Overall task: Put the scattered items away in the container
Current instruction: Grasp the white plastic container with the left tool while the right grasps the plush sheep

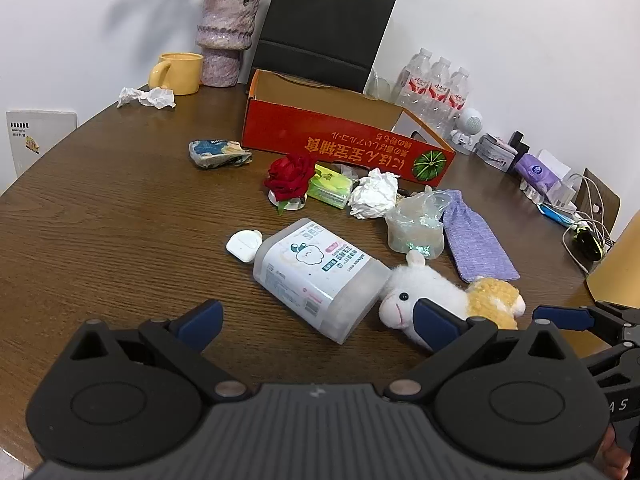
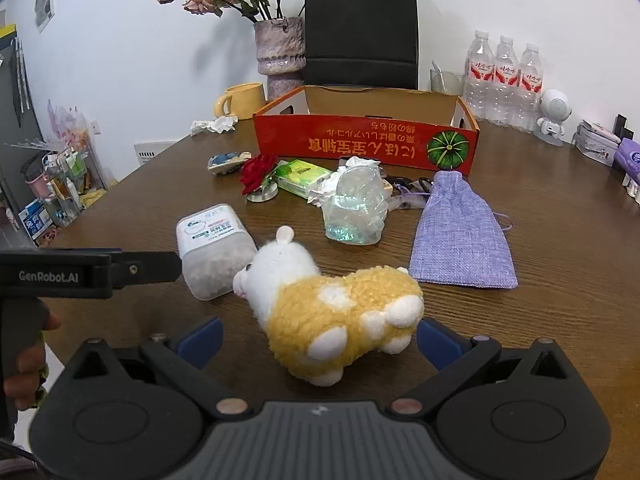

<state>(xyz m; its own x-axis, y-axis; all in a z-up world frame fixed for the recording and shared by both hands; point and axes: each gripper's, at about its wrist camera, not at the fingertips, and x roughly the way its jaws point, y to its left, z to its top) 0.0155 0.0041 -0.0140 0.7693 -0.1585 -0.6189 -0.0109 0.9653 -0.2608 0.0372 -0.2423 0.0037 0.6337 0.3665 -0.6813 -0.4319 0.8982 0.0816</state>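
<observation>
A red cardboard box (image 1: 340, 144) stands open at the back of the round wooden table; it also shows in the right wrist view (image 2: 360, 144). Scattered before it lie a plush sheep (image 2: 340, 312), a frosted plastic jar (image 1: 320, 276), a purple cloth pouch (image 2: 460, 232), a clear plastic bag (image 2: 356, 208), crumpled tissue (image 1: 374, 194), a green tissue pack (image 1: 330, 186), a red rose (image 1: 290, 178), a white earbud case (image 1: 244, 244) and a blue wrapper (image 1: 218, 152). My left gripper (image 1: 320, 320) is open, just short of the jar. My right gripper (image 2: 320, 338) is open, its jaws either side of the sheep's rear.
A yellow mug (image 1: 178, 72), vase (image 1: 224, 36), black bag (image 1: 320, 28) and more crumpled tissue (image 1: 148, 98) stand behind the box. Water bottles (image 2: 504, 80), a small white robot figure (image 2: 554, 116) and cables (image 1: 580, 216) line the right side.
</observation>
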